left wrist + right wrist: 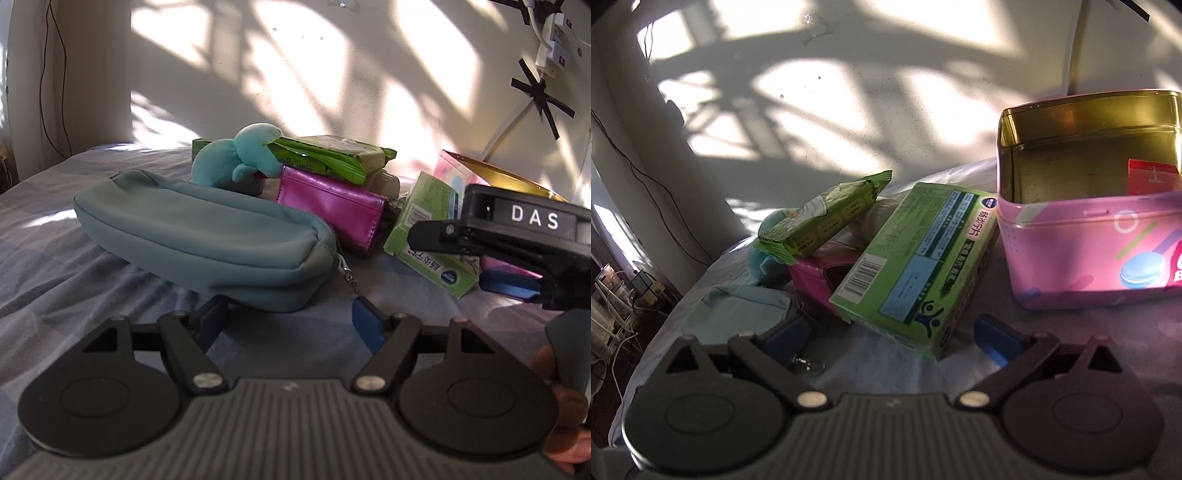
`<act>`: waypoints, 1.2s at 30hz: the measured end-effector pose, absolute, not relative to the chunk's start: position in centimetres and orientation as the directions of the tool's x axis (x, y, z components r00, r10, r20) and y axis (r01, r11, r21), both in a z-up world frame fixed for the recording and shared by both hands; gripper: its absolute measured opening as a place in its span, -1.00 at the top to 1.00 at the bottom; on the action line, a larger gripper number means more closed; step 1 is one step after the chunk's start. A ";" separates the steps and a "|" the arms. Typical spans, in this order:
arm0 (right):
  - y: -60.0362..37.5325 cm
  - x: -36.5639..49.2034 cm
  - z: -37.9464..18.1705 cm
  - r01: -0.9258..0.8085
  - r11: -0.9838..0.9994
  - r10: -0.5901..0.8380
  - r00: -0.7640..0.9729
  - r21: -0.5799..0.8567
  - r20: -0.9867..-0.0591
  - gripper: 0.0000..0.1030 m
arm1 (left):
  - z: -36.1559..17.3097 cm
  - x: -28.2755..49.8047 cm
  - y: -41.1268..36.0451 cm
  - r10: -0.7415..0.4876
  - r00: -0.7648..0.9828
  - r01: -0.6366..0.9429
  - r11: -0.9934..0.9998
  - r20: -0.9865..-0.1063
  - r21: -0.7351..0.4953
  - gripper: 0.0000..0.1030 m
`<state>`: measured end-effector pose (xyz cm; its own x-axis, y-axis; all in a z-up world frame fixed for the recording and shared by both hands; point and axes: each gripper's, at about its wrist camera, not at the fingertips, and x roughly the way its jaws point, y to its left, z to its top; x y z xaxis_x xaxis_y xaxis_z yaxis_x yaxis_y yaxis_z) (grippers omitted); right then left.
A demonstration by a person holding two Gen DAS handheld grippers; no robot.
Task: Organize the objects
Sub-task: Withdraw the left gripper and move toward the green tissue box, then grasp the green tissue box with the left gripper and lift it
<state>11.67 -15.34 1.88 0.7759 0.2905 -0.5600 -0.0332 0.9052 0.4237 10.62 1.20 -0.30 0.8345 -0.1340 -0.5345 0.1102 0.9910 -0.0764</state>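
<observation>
On the bed point(55, 236), my left tool point(291, 325) sits released just short of the teal pouch point(199, 236). My right tool point(897, 339) is released too, fingers flanking the green box point(912, 266), which leans beside the open pink tin point(1086, 240).

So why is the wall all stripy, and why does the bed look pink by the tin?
Left wrist view: hard sunlight throws bright patches and crossing shadows on the wall, and the fisheye bends the edges. Right wrist view: the same patchy light falls on the wall, and the sunlit pink tin casts a pink glow on the bed cover beside it.
</observation>
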 end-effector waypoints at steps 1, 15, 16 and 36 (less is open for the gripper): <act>-15.1 12.2 1.7 -0.018 0.905 0.281 0.774 0.424 -0.568 -0.97 | -0.3 10.6 1.3 -0.136 0.835 0.111 0.991 -0.534 -0.079 -0.48; -14.5 12.8 1.0 -0.003 0.958 0.177 0.791 0.286 -0.586 0.35 | -0.4 10.4 1.5 -0.154 0.837 0.112 0.988 -0.525 -0.111 -0.50; -14.6 12.7 1.0 -0.007 0.958 0.180 0.791 0.285 -0.585 0.38 | -0.3 10.3 1.8 -0.159 0.840 0.109 0.986 -0.519 -0.126 -0.50; -16.6 11.1 0.9 -0.071 0.932 0.259 0.815 0.355 -0.518 -0.19 | 4.9 20.6 -8.0 -0.446 0.713 0.460 0.880 -0.541 -0.118 -0.19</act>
